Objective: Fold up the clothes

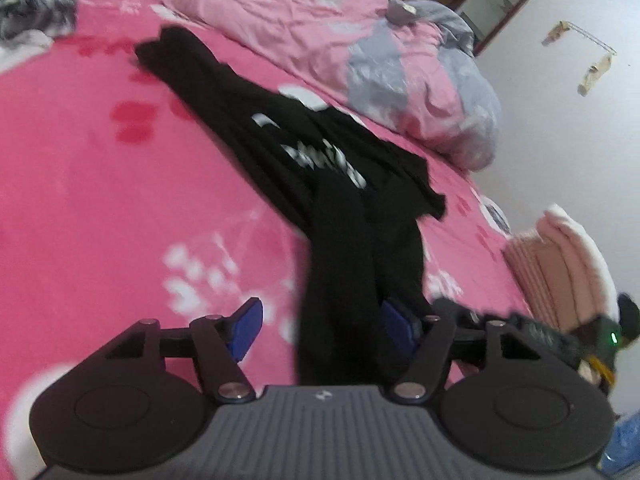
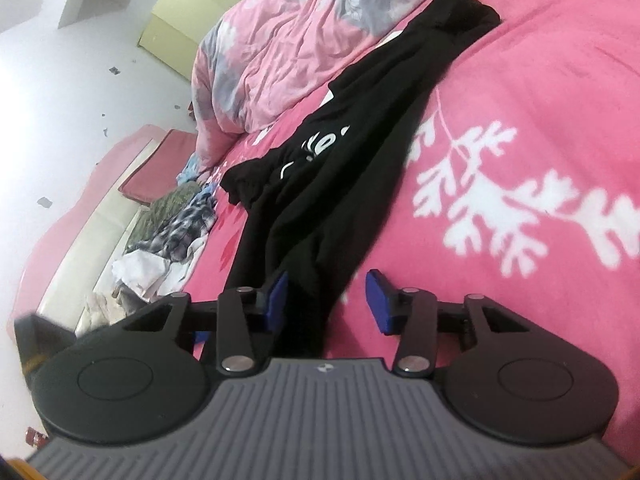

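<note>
Pink bedspread [image 1: 100,200]: black garment [image 1: 280,136] between left claw [image 1: 320,328].

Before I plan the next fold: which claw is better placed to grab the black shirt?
Probably the right claw: its open jaws straddle a narrow end of the black shirt. The left claw gapes wider over bulkier, blurred cloth.

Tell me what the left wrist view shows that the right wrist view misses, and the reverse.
Left wrist only: a wooden-framed doorway, wall hooks, folded pink towels.
Right wrist only: the headboard, a yellow cabinet.
Both: the black garment on the pink sheet, the quilt, the clothes pile.
</note>
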Available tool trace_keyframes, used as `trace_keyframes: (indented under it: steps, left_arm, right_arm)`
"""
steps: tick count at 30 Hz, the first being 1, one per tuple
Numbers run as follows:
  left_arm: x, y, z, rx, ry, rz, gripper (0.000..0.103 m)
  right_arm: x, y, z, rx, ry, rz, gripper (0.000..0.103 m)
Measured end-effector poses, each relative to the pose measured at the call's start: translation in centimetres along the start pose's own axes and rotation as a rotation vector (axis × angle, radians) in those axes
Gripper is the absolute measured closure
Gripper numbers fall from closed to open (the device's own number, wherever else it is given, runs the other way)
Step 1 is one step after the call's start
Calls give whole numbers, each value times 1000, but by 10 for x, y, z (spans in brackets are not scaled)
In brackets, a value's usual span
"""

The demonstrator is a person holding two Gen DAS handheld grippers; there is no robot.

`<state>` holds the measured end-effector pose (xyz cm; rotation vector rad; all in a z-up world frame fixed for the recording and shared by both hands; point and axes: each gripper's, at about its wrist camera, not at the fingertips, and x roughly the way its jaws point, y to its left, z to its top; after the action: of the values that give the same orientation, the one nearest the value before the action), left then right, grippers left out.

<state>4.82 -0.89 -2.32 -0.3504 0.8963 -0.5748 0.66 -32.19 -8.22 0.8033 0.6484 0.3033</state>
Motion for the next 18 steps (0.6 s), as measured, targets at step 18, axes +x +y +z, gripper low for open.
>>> trace_keyframes:
  steps: [18]
  left_arm:
    - [1, 0, -11, -1, -2, -59, 44]
  right_arm:
    - [23, -19, 51, 19, -125, -11, 101]
